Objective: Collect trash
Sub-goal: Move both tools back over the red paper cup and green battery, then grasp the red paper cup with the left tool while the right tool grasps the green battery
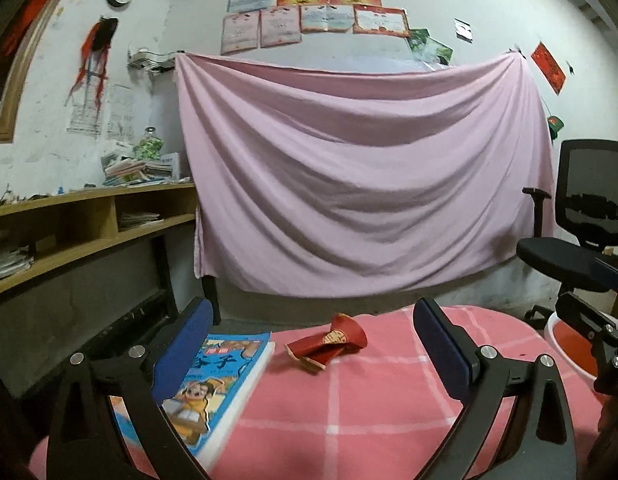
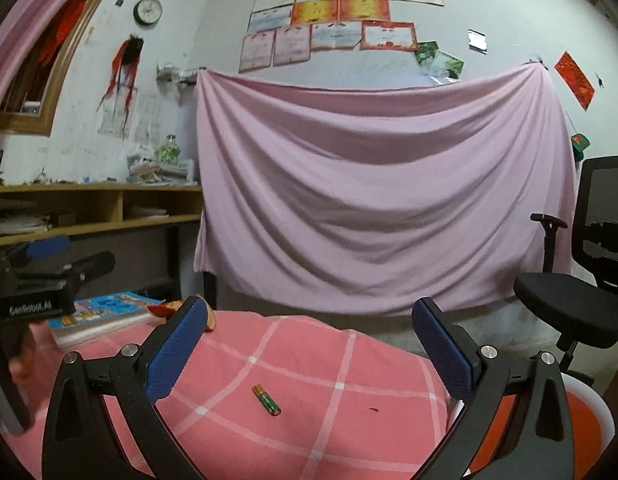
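Each black hand-held gripper (image 1: 313, 340) carries blue-padded fingers (image 2: 173, 350) and silver screws.

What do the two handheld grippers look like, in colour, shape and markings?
Both the left gripper and the right gripper have matte black angular frames with silver round bolts. Their jaws are flat, faced with textured dark blue pads. In the right wrist view, the left gripper's body carries white lettering, roughly "GenRobot.AI". No cables or sleeves are visible.

A home study-bedroom: award certificates (image 1: 329, 8) on the wall, wooden desk (image 1: 89, 216), office chair (image 1: 581, 224)
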The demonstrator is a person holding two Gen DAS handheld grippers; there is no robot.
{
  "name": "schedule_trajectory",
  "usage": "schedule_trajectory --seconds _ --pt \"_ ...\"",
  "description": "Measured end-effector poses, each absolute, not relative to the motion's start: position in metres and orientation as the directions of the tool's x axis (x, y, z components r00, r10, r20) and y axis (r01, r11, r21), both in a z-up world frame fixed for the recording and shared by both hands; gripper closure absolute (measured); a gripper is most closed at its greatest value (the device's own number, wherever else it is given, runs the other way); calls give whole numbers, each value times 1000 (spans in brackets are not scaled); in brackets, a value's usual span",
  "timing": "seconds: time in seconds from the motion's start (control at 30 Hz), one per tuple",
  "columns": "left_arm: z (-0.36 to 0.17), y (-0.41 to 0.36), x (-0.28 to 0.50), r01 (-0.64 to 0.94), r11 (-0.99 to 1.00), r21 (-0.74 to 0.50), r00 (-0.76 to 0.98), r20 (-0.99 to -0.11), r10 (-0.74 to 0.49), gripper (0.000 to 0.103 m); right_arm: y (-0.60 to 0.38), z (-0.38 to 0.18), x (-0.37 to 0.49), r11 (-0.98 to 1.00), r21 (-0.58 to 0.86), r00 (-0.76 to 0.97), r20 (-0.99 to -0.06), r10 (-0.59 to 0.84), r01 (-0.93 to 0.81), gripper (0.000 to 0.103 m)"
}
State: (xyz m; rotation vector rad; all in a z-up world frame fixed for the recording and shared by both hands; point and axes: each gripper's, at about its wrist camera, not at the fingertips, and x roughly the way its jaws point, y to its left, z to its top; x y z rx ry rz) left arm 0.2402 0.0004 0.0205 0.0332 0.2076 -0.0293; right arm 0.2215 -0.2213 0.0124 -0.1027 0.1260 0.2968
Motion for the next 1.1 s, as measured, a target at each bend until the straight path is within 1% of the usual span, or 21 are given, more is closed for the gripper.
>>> schedule_trajectory --seconds 0.1,0.2,0.27,0.33,0.4,0.47,0.5,0.57,0.6,0.63,0.7,0.77,0.83,0.87,0.9,0.97,1.0,1.07,1.1 --pt "16 5 255 57 998 28 971 -234 -49 5 -216 10 233 944 -86 938 -176 300 -318 0" --pt "11 6 274 101 994 30 954 -286 -88 5 -210 5 249 934 -81 913 -257 316 -347 0" --pt "7 3 289 134 988 74 933 -347 -101 5 -207 0 262 926 -65 884 -330 331 -371 1" --pt "-1 -1 303 156 979 129 914 -395 -94 5 -205 -7 276 918 -34 844 -408 349 -396 4" --pt "-9 -2 316 165 973 162 897 -435 -80 5 -206 -11 284 913 -2 816 -450 363 -407 5" --pt "-16 -1 326 175 973 150 878 -471 -85 6 -204 -15 291 913 9 789 -499 358 -409 11" --pt "-19 0 330 175 974 141 871 -484 -87 6 -203 -18 294 910 11 772 -525 358 -414 19" --pt "-22 1 338 177 975 132 859 -504 -88 9 -199 -24 301 906 6 737 -579 348 -424 21" --pt "-24 1 341 178 975 135 855 -512 -85 11 -197 -28 303 902 1 716 -608 343 -431 25" --pt "-26 1 344 183 973 138 849 -521 -86 14 -194 -32 306 898 -1 694 -634 339 -440 34" --pt "-30 -1 354 202 969 140 826 -556 -92 21 -189 -41 311 887 -1 645 -688 334 -461 45" --pt "-37 -4 361 228 964 137 797 -595 -104 35 -186 -49 316 883 1 609 -723 325 -470 50" --pt "-41 -6 367 249 959 136 770 -628 -111 43 -182 -55 319 879 3 579 -751 317 -477 58" --pt "-44 -8 370 259 956 136 758 -642 -114 49 -181 -56 321 879 1 570 -761 310 -476 60" --pt "-47 -10 373 267 953 139 745 -658 -113 53 -180 -58 321 880 -1 564 -767 304 -476 63" --pt "-51 -13 375 271 951 146 731 -674 -105 66 -180 -57 322 876 2 560 -769 310 -482 68" --pt "-52 -13 375 269 951 150 730 -676 -99 67 -180 -57 321 874 3 557 -769 312 -485 74" --pt "-52 -14 373 269 951 154 732 -674 -98 79 -181 -57 320 871 11 552 -770 320 -491 82" --pt "-50 -14 372 268 951 154 735 -671 -98 80 -182 -56 319 870 17 549 -770 326 -493 89"
